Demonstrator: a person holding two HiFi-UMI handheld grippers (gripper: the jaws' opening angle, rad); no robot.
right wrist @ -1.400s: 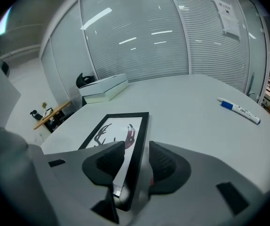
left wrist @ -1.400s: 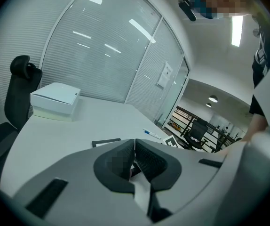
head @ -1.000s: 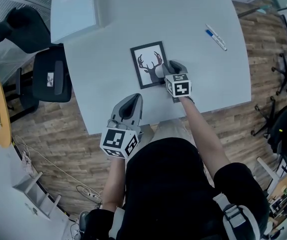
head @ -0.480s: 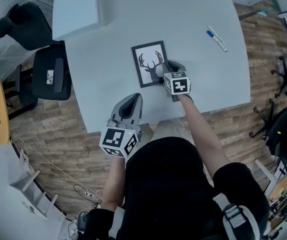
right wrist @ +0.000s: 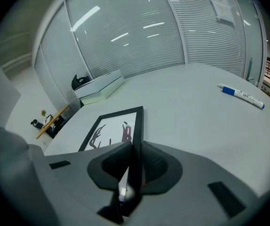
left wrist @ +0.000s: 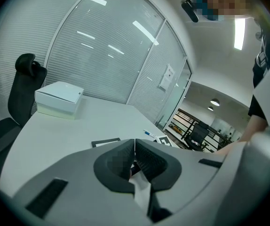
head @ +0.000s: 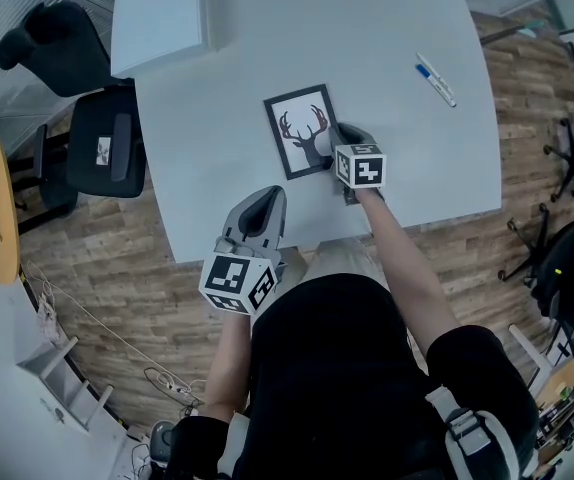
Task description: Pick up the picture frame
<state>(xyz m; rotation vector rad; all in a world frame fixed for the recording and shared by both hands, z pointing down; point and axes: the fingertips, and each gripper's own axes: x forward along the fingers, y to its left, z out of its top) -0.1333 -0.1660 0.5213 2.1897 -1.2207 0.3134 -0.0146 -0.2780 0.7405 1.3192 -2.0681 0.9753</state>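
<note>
The picture frame (head: 297,128), black-edged with a deer-antler print, lies on the white table (head: 367,48). My right gripper (head: 329,140) is at its near right corner. In the right gripper view the frame (right wrist: 111,128) has its right edge running in between the jaws of that gripper (right wrist: 134,147), which are closing, and the pads press on that edge. My left gripper (head: 260,206) hovers over the table's near edge, apart from the frame. Seen from the left gripper view, the gripper (left wrist: 134,147) is shut with nothing in it, and the frame (left wrist: 106,142) lies beyond.
A white box (head: 160,18) stands at the table's far left corner. A blue-capped pen (head: 435,78) lies to the far right. A black chair (head: 107,143) is beside the table's left edge. Glass walls with blinds surround the room.
My right gripper's jaws have closed in on the frame's right edge. Both hands have stayed in place and the frame has not shifted on the table.
</note>
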